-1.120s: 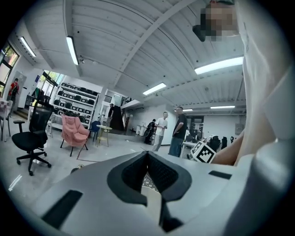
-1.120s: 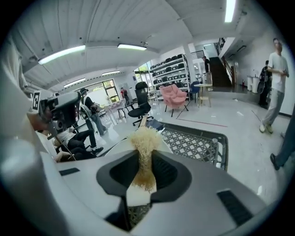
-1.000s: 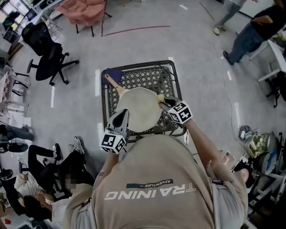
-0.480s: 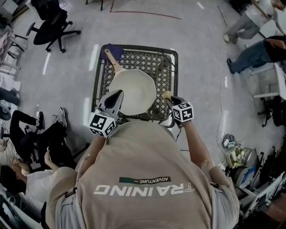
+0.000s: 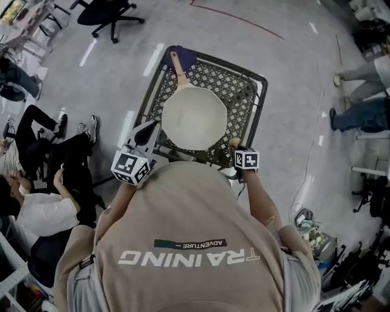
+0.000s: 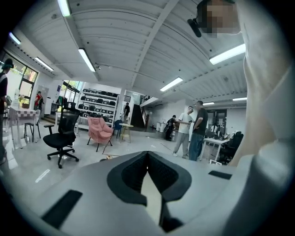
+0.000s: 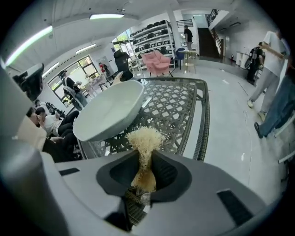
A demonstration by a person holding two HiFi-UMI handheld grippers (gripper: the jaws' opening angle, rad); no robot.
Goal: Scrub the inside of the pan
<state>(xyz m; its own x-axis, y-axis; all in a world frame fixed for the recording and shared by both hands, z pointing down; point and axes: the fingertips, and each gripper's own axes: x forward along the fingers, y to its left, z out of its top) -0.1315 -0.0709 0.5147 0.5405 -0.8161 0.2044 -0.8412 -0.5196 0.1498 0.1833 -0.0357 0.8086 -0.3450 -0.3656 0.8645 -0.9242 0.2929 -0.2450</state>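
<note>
A cream pan (image 5: 194, 119) with a wooden handle (image 5: 178, 66) rests on a black metal lattice table (image 5: 247, 91). In the right gripper view the pan (image 7: 108, 113) sits ahead and to the left, apart from the jaws. My right gripper (image 5: 233, 145) is at the table's near right edge, shut on a pale fibrous scrubber (image 7: 144, 137) that sticks out past its tips (image 7: 145, 154). My left gripper (image 5: 153, 127) hovers at the pan's near left rim. In its own view it (image 6: 147, 156) points up into the room, its jaw tips meeting with nothing gripped.
A blue cloth (image 5: 180, 55) lies under the pan handle at the table's far corner. People sit on the floor to the left (image 5: 42, 177). Others stand at the far right (image 5: 362, 113). A black office chair (image 5: 113, 12) stands beyond the table.
My right gripper has drawn back with the scrubber from the pan's right rim to the table's near edge. The head view has swung, and the left gripper stays by the pan's near left side.
</note>
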